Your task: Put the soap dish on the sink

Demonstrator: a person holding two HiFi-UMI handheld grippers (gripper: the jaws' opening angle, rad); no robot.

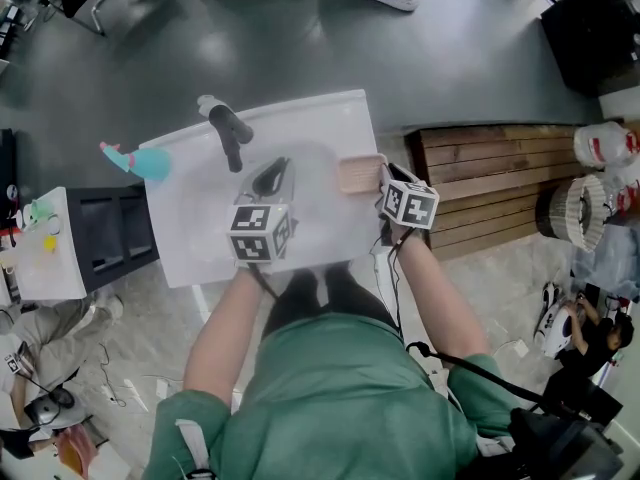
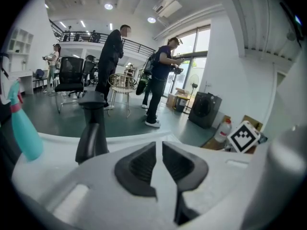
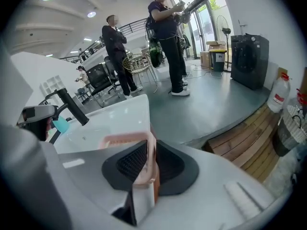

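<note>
1. Soap dish (image 1: pixel 360 173) at the right edge of the white sink (image 1: pixel 200 238), pinched by the right gripper (image 3: pixel 150 152). From the head view, just a small tan block poking out over the sink's deck.
2. Way more detail in the right gripper view: peach, see-through dish, jaws clamped on one thin wall of it, one pad inside and one outside, the rest sticking out toward the basin. Can't tell from either view whether the bottom touches the deck or hangs just above it.
3. Left gripper (image 2: pixel 159 146) over the basin, close to the black faucet (image 2: pixel 93 128). Head view too coarse for the jaw state. Left gripper view sorts it: pads pulled together, only a sliver of gap, nothing in there.
4. Teal spray bottle (image 1: pixel 145 161) off the sink's far left corner, well apart from the dish.
5. Only in the gripper views: people (image 3: pixel 168 42) standing on the grey floor beyond the sink, plus a black appliance (image 3: pixel 248 61). Wooden platform (image 1: pixel 490 178) right beside the sink.
</note>
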